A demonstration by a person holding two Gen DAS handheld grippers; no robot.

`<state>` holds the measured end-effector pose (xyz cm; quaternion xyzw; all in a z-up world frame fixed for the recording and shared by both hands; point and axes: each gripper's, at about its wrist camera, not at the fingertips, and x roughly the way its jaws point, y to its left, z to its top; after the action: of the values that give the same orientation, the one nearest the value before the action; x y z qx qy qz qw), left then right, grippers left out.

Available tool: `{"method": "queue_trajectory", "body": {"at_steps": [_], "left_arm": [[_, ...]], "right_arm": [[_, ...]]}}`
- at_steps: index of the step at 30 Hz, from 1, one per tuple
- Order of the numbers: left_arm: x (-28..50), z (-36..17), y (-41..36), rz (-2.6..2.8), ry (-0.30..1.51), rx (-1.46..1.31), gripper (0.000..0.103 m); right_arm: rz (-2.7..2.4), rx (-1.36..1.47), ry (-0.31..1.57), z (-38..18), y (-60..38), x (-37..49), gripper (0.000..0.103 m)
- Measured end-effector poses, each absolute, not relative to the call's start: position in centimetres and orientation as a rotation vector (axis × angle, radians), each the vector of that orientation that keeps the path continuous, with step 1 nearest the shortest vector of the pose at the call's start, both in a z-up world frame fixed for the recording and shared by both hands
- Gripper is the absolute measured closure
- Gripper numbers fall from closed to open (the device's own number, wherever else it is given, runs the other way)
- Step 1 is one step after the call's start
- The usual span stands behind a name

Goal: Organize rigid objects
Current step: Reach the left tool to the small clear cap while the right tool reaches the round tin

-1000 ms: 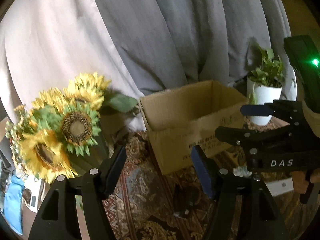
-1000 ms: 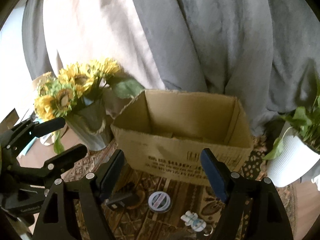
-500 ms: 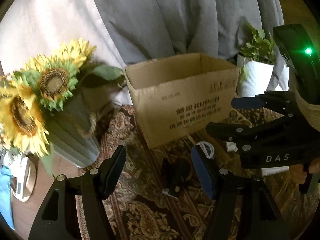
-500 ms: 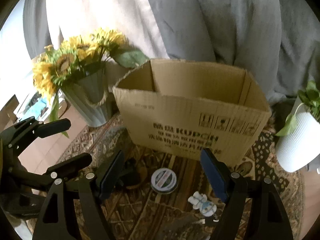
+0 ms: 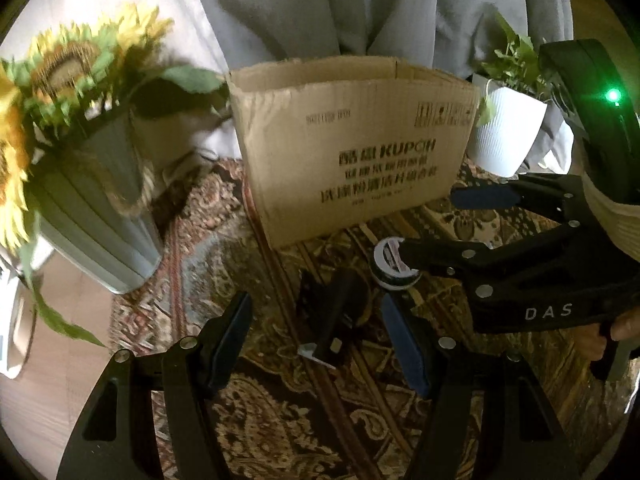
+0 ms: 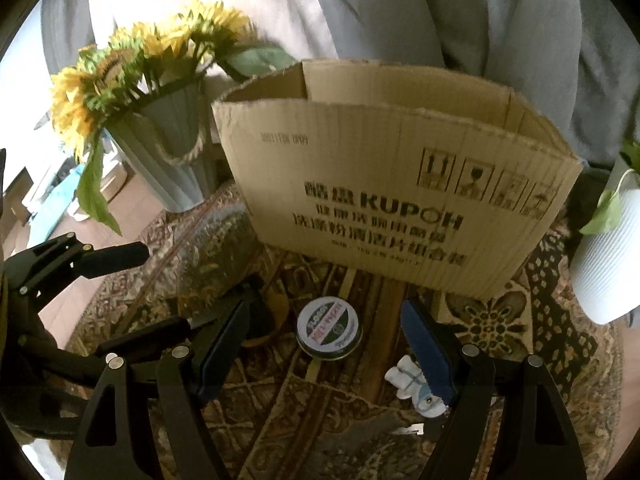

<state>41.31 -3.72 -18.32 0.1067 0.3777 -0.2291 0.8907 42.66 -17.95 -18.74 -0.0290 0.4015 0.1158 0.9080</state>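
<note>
Hovering low over the patterned rug (image 5: 280,420), the left gripper (image 5: 316,336) has its fingers spread wide, with a dark black object (image 5: 332,312) lying on the rug between them, nearer the right finger; what it is cannot be told. Just beyond and to the right of it sits a round tin (image 5: 394,268), partly covered by the right gripper's lower finger crossing in from the right.

From the right wrist view, the right gripper (image 6: 324,344) is also spread apart and holds nothing. The round tin (image 6: 329,328) lies on the rug between its fingers, touching neither. A small white figure (image 6: 412,384) lies near and to the right, partly behind the right finger (image 6: 426,354).

Farther off stands an open cardboard box (image 6: 384,200), with a vase of sunflowers (image 6: 160,120) to its left and a white plant pot (image 6: 608,256) to its right.
</note>
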Motion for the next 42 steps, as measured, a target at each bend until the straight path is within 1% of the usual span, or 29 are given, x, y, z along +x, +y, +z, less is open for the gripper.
{"method": "queue_trajectory", "body": {"at_steps": [3,8,10,13,23,26,32,34,36,42], "left_arm": [[41.8,-18.9,-3.7,-0.485,0.808,0.205,0.037],[42.8,-20.3,-3.6,-0.516,0.869,0.154,0.047],[43.0,-20.7,-3.6,-0.525,0.892,0.137,0.053],[43.4,-21.5,-3.5,-0.541,0.925,0.106,0.057],[44.5,-23.1,-2.9,-0.548,0.974,-0.008,0.067],[45.1,-23.9,-2.8,-0.556,0.999,-0.070,0.067],[45.2,-24.0,-2.8,-0.547,0.977,-0.108,0.069],[45.1,-23.9,-2.9,-0.538,0.972,-0.107,0.076],[44.8,-23.5,-3.1,-0.511,0.959,-0.097,0.079],[43.9,-22.9,-2.4,-0.462,0.931,-0.110,0.080]], "right_arm": [[0.238,-0.060,0.848,-19.4,-17.9,43.0,0.024],[0.238,-0.061,0.872,-20.4,-17.8,43.7,0.024],[0.236,-0.057,0.881,-20.7,-17.9,44.0,0.024],[0.236,-0.048,0.898,-21.4,-17.8,44.6,0.024],[0.250,-0.040,0.925,-23.1,-17.1,46.0,0.024],[0.245,-0.038,0.933,-23.6,-17.0,46.6,0.024],[0.240,-0.018,0.951,-24.3,-17.0,47.2,0.024],[0.243,-0.008,0.958,-24.5,-17.1,47.3,0.024],[0.240,0.000,0.959,-24.6,-17.4,47.2,0.025],[0.239,0.008,0.958,-24.6,-17.7,47.0,0.025]]}}
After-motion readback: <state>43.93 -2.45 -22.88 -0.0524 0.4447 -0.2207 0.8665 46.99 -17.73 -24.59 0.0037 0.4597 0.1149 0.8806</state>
